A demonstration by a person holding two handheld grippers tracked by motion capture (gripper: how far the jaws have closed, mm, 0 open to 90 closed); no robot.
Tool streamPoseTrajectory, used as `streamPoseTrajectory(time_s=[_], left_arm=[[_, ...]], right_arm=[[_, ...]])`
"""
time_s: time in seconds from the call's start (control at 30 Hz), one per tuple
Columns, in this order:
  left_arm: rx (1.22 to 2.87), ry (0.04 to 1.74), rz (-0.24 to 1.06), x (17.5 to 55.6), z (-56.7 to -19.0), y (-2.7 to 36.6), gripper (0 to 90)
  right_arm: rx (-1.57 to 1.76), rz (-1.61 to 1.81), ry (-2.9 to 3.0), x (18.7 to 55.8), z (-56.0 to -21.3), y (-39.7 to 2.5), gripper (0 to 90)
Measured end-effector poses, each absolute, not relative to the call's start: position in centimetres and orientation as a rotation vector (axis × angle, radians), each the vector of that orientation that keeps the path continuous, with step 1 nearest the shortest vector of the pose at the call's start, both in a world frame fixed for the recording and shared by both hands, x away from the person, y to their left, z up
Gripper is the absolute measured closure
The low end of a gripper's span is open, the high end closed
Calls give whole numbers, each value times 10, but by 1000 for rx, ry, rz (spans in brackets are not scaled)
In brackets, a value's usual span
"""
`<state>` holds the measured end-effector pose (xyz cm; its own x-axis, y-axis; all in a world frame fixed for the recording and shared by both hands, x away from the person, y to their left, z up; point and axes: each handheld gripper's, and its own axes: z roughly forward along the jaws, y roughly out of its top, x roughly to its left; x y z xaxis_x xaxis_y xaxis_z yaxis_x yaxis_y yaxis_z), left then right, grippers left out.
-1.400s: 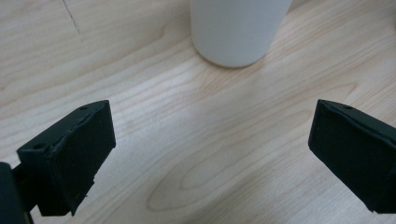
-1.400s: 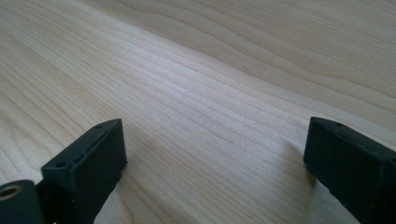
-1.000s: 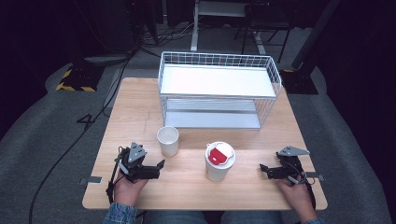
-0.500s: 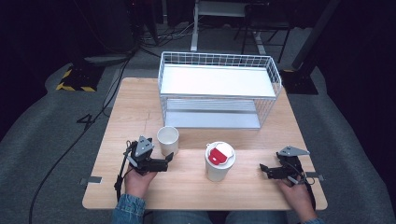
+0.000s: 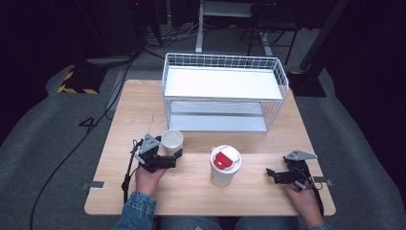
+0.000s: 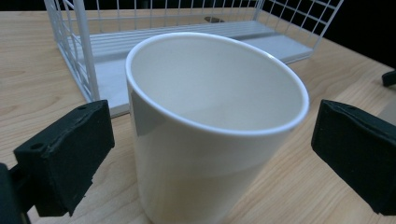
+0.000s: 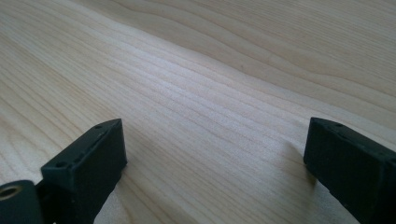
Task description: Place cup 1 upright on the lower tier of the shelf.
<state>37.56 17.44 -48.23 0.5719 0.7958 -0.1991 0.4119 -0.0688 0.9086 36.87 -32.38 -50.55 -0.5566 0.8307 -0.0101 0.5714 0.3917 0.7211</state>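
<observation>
Near the table's left front, at about eight o'clock from the wire rack (image 5: 225, 91), a smooth, glossy white cup (image 5: 172, 142) stands upright and empty, and the left gripper (image 5: 173, 158) has just slid forward until its wide-spread jaws flank it without touching, so a grasp looks imminent. At four o'clock the right gripper (image 5: 272, 173) rests equally wide over bare pale woodgrain, and between the two stands a lidded paper cup (image 5: 225, 165).

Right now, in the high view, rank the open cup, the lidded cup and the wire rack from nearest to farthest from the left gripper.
1. Open cup, right at the left gripper.
2. Lidded cup, to its right, mid-table.
3. Wire rack, at the table's far side.
</observation>
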Motion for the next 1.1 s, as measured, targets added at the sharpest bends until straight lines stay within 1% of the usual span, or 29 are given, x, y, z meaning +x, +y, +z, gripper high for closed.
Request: streamPoseTrajectory(time_s=[0.17, 0.27, 0.37, 0.4, 0.63, 0.7, 1.1], left_arm=[[1700, 1020, 452, 380, -486, 173, 21], [1728, 1016, 484, 382, -488, 169, 62], [1744, 1019, 500, 384, -490, 167, 78], [1754, 1022, 501, 385, -491, 166, 105], [1808, 999, 495, 387, -496, 163, 160], [1825, 991, 506, 387, -497, 162, 202], [1840, 981, 525, 386, -497, 161, 217]], right_arm=[[1218, 964, 2279, 368, -506, -324, 59], [1219, 964, 2279, 368, -506, -323, 59], [1218, 964, 2279, 368, -506, -324, 59], [1217, 964, 2281, 368, -505, -324, 59], [1221, 963, 2278, 368, -505, -323, 59], [1221, 963, 2278, 368, -505, -323, 59], [1226, 962, 2275, 368, -505, -323, 59]])
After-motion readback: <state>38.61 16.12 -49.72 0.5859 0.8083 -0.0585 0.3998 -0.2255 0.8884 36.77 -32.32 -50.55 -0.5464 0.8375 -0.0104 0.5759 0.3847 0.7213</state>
